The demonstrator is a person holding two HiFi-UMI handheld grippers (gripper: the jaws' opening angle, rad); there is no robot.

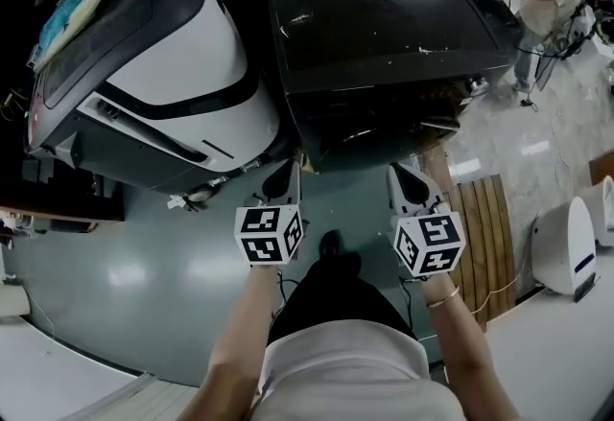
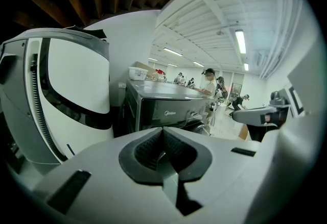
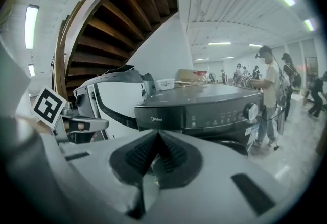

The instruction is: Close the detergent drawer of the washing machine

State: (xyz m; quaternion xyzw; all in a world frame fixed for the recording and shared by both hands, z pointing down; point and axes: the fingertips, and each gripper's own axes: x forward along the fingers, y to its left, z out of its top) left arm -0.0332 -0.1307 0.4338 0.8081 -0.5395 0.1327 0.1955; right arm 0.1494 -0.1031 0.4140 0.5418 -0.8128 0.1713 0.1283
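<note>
Though near washer (image 1: 384, 26) — left tongs (image 1: 284, 175), right tongs (image 1: 411, 179) closed.

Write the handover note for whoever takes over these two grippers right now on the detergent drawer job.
Left gripper: shut, empty, held just short of the front of the dark Midea washing machine, not touching it.
Right gripper: shut, empty, level with the left one and also clear of the machine.
Detergent drawer: at the left end of the control panel. In the right gripper view it looks flush with the front.
Done: the drawer appears closed.
Left: probably only a check that it sits fully home.
</note>
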